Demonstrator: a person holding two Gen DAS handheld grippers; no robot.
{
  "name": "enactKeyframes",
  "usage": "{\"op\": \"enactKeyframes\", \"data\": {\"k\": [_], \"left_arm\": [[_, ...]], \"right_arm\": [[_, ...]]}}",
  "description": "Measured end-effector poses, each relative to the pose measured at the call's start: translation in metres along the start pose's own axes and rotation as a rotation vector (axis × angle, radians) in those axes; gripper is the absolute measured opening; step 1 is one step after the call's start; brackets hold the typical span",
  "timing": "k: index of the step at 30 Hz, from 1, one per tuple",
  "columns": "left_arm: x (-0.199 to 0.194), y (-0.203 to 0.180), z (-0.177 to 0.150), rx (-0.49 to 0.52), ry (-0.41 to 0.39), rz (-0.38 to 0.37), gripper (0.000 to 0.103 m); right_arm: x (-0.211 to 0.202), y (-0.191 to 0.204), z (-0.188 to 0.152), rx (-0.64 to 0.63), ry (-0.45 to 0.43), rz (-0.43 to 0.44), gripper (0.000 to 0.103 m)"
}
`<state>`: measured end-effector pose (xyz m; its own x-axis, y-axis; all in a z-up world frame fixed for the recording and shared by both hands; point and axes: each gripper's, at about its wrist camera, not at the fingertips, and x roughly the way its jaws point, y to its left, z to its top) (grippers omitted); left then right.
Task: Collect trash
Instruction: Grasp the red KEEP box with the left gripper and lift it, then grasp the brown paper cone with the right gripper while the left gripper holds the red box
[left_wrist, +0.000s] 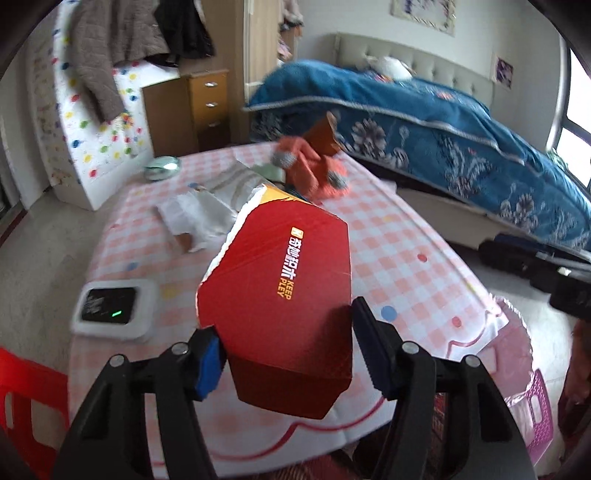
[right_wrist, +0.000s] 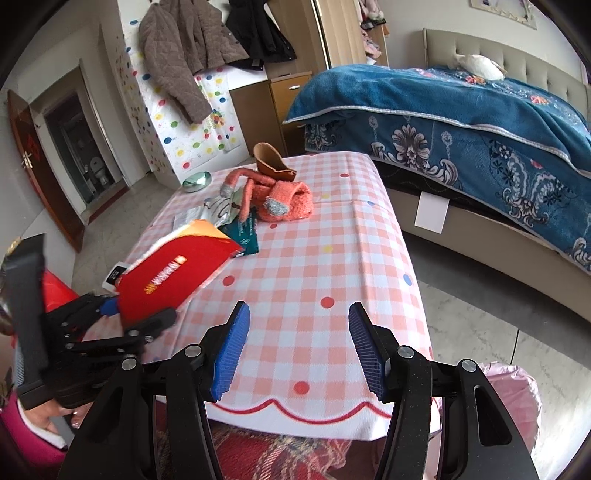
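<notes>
Evidently light, stiff cardboard, the red box (left_wrist: 277, 295) is clamped at its near end in the left gripper (left_wrist: 288, 354) above the table (left_wrist: 424, 280), while the right gripper (right_wrist: 299, 350) hangs open, empty.

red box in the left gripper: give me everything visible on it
The red box is a flat cardboard carton with chamfered corners, glossy red on top, with white and orange lettering including "KEEP" along its length and an orange band at the far end. That far end looks torn open, with a ragged white edge. It sits between the fingers of the left gripper, tilted, its far end over the checked tablecloth. The left wrist view shows the left pad against its side; contact on the other side is unclear.
</notes>
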<state>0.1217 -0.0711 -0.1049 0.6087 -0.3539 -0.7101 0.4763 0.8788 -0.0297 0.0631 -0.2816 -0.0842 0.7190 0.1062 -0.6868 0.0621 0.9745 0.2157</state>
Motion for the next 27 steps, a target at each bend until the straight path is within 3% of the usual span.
{"op": "enactKeyframes", "data": {"k": [10,20,27], "left_arm": [[-0.045,0.049,0.002,-0.113,-0.088,0.148,0.061],[-0.038,0.084,0.019,-0.166,-0.117,0.194,0.061],[-0.015,0.09,0.049,-0.156,-0.131,0.185,0.061]], "right_arm": [[-0.007,0.031,0.001,-0.061,-0.019,0.041,0.057],[0.022,0.059,0.035,-0.142,-0.051,0.016,0.051],[0.065,0.055,0.086,-0.188,-0.085,-0.023,0.049]]}}
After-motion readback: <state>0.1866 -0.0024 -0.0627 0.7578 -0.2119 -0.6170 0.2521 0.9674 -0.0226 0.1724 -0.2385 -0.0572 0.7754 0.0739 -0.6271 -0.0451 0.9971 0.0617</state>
